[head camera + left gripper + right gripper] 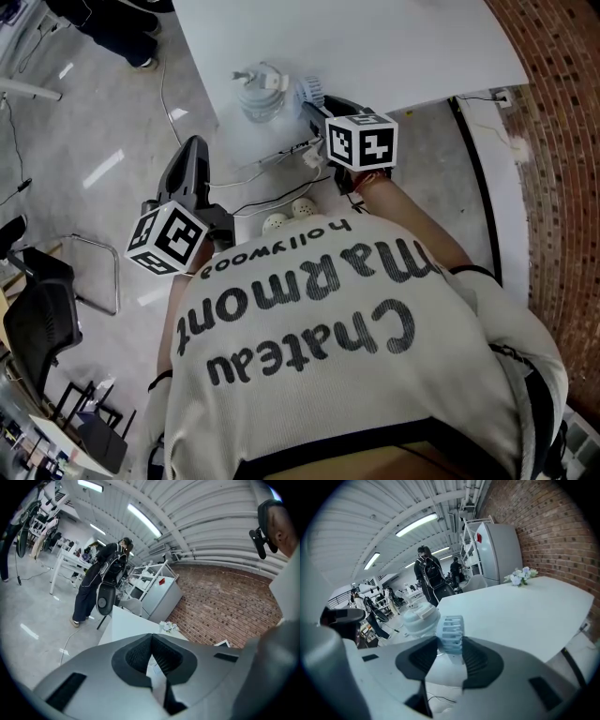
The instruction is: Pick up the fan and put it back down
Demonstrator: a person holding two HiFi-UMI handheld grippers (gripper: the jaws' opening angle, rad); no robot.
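Note:
The fan is a small pale blue ribbed thing at the near edge of the white table. My right gripper is shut on it, a pad pressing on each side. From the head view the fan shows just past the right gripper, near the table's corner. My left gripper is shut with nothing between its pads. It hangs off the table over the floor, to the left of the right gripper, as the head view of the left gripper shows.
A white round device stands on the table touching the fan's left side. Cables trail on the floor below. A black chair stands at the left, a brick wall at the right. A person in dark clothes stands far off.

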